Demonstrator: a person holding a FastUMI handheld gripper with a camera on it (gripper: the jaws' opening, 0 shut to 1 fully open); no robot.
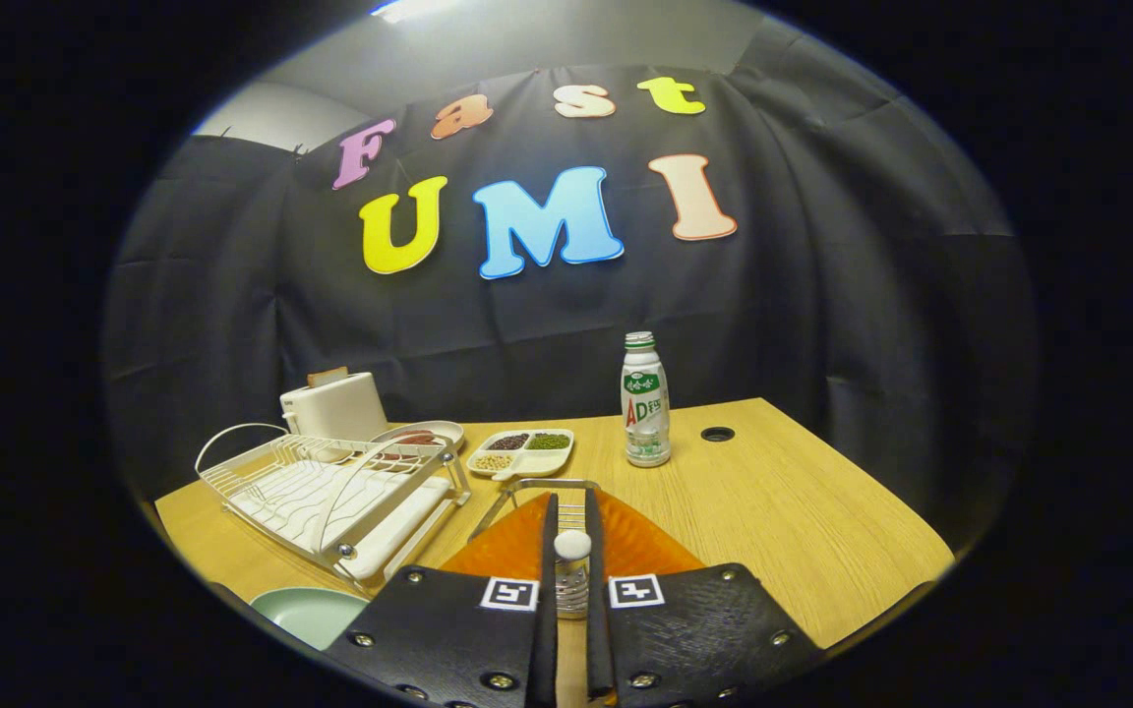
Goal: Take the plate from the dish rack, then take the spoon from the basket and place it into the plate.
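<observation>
The gripper (pixel 571 551) is squeezed tight on the spoon (pixel 571 562), over the basket (pixel 537 497) near the tabletop's front edge. The plate (pixel 311 612) sits at the front left corner. The thin spoon might slip out if it swings over too fast.

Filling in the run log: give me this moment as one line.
plate: on table, off dish rack | gripper: shut on spoon, over basket | spoon-to-plate: pending
</observation>
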